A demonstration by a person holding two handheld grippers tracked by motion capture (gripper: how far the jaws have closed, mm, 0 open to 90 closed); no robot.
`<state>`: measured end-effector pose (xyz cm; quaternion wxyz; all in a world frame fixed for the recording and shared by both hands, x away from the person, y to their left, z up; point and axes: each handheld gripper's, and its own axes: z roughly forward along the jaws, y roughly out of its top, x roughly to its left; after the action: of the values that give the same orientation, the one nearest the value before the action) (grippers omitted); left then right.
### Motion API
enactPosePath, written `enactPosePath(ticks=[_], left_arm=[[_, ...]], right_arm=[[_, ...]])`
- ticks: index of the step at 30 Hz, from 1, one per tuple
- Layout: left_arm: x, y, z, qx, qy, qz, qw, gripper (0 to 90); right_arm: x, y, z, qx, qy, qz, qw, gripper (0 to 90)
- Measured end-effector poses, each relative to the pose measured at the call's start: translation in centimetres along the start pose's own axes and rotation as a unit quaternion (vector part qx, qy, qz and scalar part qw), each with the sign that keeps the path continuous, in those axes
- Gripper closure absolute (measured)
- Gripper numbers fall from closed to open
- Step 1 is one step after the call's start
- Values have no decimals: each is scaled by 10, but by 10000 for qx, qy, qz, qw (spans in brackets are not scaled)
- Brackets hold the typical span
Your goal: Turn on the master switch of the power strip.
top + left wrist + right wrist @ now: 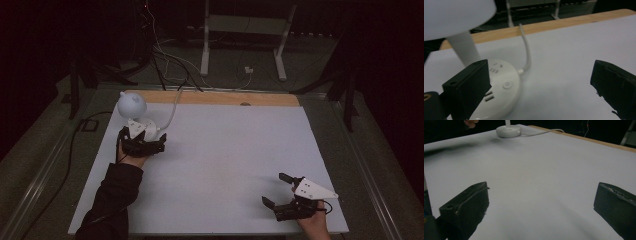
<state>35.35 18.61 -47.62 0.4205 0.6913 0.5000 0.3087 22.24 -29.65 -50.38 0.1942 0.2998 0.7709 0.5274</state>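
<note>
at table's far left: lamp base [499, 92] just beside left gripper [144, 143] | jaws spread | right gripper [283, 190] jaws spread

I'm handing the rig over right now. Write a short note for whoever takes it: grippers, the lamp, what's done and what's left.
Left hand-held gripper: open, jaws wide, right at the lamp base, holding nothing. One jaw overlaps the base's near side; contact can't be told.
Right hand-held gripper: open, empty, near the right front corner of the white board.
Lamp: upright at the far left of the board, cable trailing off the back edge.
Done: left gripper brought to the base.
Left: probably pressing the round button or gripping the base.
</note>
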Motion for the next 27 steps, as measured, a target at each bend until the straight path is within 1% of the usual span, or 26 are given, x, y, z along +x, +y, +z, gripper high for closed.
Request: enactPosePath(ticks=[1,2,4,5,6,7,8,9,10,11,12,14,15,16,17,19,21,22,27], left_arm=[[0,0,1,-19,85,-1,10000,50],[1,0,2,-19,98,-24,9999,56],[2,0,5,-12,239,-33,9997,65],[3,-1,6,11,246,-59,9997,107],[3,-1,8,25,320,-52,9995,129],[4,-2,9,38,351,-55,9994,129],[4,-2,10,26,346,-67,9994,166],[4,-2,11,41,404,-50,9992,166],[5,-2,12,56,406,-64,9991,202],[5,-2,13,46,447,-65,9990,273],[5,-3,14,48,502,-49,9987,273],[6,-3,16,78,509,-63,9987,361],[6,-4,17,85,556,-22,9984,361],[6,-5,18,115,570,1,9983,429],[7,-5,19,148,572,-3,9983,458],[8,-6,22,158,653,16,9977,544],[9,-7,24,190,672,10,9976,605],[9,-8,24,189,702,18,9974,605],[13,-8,28,209,752,-42,9969,731]], right_arm=[[0,0,0,0,0,4,10000,0],[0,0,0,0,-1,4,10000,0],[0,0,0,1,-1,1,10000,0],[0,0,0,4,-3,0,10000,0],[0,0,0,2,-6,0,10000,0],[0,0,0,2,-6,0,10000,0],[0,0,-1,-3,-6,5,10000,0],[0,0,-1,-3,-6,5,10000,0],[0,0,-1,-5,-8,3,10000,0],[0,0,-1,-7,-4,-1,10000,0],[0,0,-1,-7,-4,-1,10000,0],[0,0,-1,-13,0,6,10000,0],[0,0,-1,-13,0,6,10000,0],[0,0,-1,-14,4,8,10000,0],[0,0,-1,-9,10,6,10000,0],[0,0,-1,-10,14,10,10000,0],[0,0,0,-8,15,18,10000,0],[0,0,0,-8,15,18,10000,0],[-1,0,0,3,20,25,10000,0]])
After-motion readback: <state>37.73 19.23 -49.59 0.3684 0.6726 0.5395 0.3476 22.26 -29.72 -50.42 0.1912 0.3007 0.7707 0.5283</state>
